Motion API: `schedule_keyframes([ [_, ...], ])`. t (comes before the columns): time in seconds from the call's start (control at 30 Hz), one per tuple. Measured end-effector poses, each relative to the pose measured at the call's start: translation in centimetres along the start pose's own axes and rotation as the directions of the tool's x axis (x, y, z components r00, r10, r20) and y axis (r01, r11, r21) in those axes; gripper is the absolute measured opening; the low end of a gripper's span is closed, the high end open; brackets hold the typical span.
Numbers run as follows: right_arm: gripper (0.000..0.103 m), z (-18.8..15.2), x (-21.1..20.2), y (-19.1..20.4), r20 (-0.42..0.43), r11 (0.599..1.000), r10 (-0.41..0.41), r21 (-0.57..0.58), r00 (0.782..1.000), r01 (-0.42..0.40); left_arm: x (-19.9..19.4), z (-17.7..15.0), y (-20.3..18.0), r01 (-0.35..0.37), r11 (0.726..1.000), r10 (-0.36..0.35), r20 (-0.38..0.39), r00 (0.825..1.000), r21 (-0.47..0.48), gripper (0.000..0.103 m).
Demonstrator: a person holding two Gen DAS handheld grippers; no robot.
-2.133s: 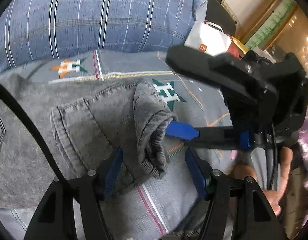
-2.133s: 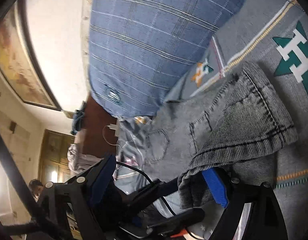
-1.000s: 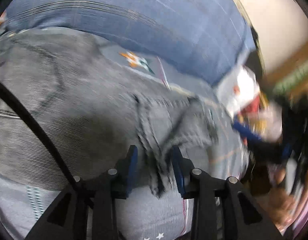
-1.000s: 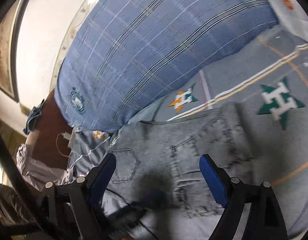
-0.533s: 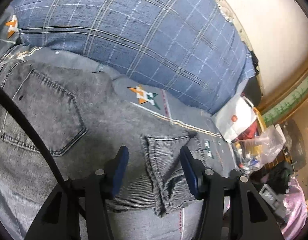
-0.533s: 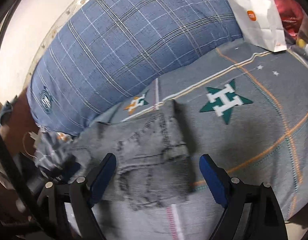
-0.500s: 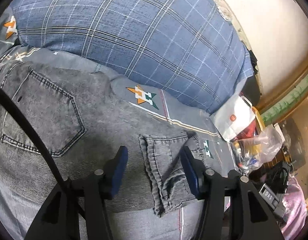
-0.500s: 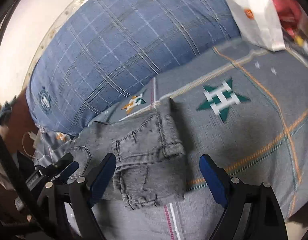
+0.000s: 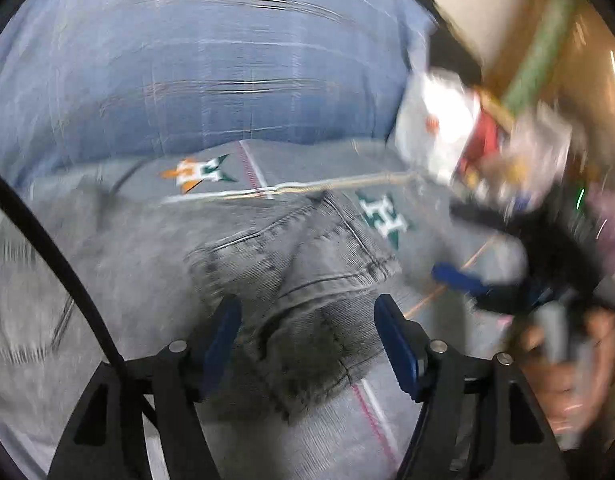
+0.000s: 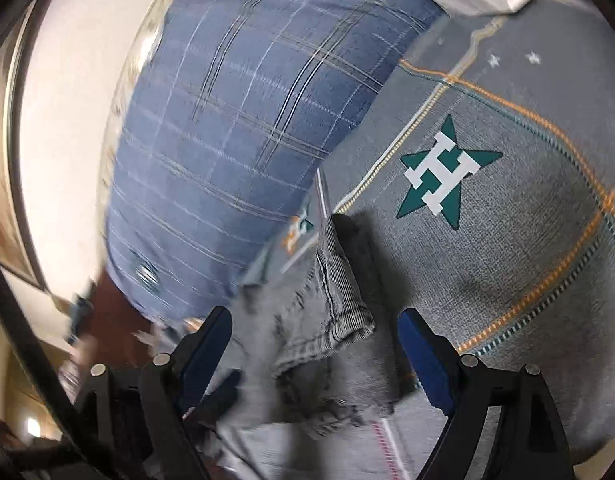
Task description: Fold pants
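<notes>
Item: grey washed-denim pants (image 9: 307,280), folded into a thick stack on the grey bedspread with green star-and-H emblems (image 10: 507,260). They are lying directly ahead of and beneath both claws, with the stack's hemmed edge facing the right one.

Left gripper (image 9: 307,340): I am reading its blue pads as standing apart, having just been opening; half a second ago they were narrower around the leg hem. Denim is showing between them, but neither pad is pressing on it.

Right gripper (image 10: 313,344): I am holding it spread wide, empty, with the folded edge lying between its pads.

Change: the raised leg end of two seconds ago is now lying flat.

Meaning: I am judging this fold laid and released; a further fold or smoothing is probably remaining.

Background: blue plaid pillow (image 9: 207,60) beyond the pants.
</notes>
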State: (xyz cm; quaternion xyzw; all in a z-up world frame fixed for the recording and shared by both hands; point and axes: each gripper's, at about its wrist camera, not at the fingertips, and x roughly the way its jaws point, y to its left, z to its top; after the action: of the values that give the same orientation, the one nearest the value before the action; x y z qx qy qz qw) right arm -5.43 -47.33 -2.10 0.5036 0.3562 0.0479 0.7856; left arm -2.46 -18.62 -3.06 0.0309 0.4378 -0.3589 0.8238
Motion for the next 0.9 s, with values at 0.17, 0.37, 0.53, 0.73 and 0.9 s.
schedule_keyframes([
  [0.17, 0.088, 0.1, 0.7, -0.8, -0.029, 0.998, 0.036, 0.050, 0.999, -0.034, 4.6, -0.1, -3.7, -0.119, 0.981, 0.127, -0.046, 0.991, 0.156, 0.069],
  [0.37, 0.088, 0.1, 0.7, -0.9, -0.026, 0.998, 0.031, 0.058, 0.999, -0.029, 6.6, 0.1, -3.5, -0.152, 0.968, 0.169, -0.072, 0.983, 0.201, 0.015],
  [0.53, 0.088, 0.1, 0.8, -0.7, -0.026, 0.999, 0.023, 0.042, 0.999, -0.022, 4.4, 1.0, 2.4, 0.046, 0.994, -0.053, -0.069, 0.996, -0.096, 0.009],
  [0.73, 0.088, -0.3, 1.9, 0.2, -0.067, 1.000, -0.011, -0.013, 0.998, 0.010, 2.5, -1.3, 11.3, 0.111, 0.863, -0.146, -0.033, 0.989, -0.492, 0.010],
  [0.9, 0.087, -1.1, 2.9, 1.5, -0.096, 0.994, -0.060, -0.094, 0.994, 0.051, 1.9, -2.4, 13.9, 0.093, 0.805, -0.143, -0.039, 0.989, -0.585, 0.027],
])
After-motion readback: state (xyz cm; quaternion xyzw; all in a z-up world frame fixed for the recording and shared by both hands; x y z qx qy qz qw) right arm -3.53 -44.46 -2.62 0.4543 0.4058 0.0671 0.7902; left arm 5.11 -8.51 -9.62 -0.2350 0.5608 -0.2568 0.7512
